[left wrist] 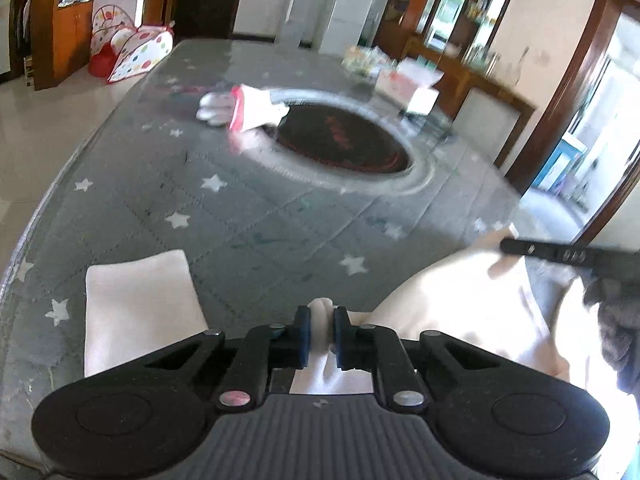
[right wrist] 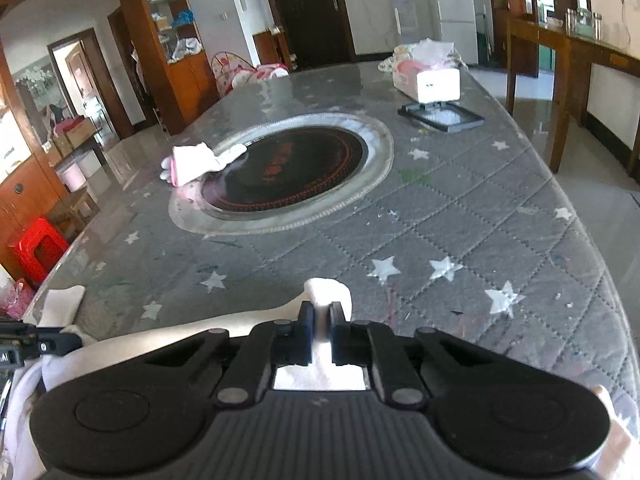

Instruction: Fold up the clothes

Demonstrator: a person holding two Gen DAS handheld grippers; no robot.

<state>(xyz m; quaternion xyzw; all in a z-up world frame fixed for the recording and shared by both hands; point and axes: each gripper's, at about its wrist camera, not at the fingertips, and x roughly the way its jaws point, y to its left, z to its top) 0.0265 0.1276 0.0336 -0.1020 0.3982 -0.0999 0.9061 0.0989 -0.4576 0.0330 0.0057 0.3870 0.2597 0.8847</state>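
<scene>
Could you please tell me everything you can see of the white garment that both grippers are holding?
The white garment looks like soft, pale cloth, slightly pinkish in the light. It lies bunched at the near edge of the grey quilted star-print table cover. The left gripper and right gripper are each shut on a pinched fold that pokes up between the fingers. A flat portion spreads out to the left. Its type cannot be told.

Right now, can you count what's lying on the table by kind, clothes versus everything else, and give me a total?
Clothes: 2, the pale garment pinched by both the left gripper and the right gripper, and the folded white and pink piece beside the cooktop.
Tissue box: 1.
Black tray: 1.
Bundle behind the tissue box: 1, too blurred to name.
Total: 5.
</scene>
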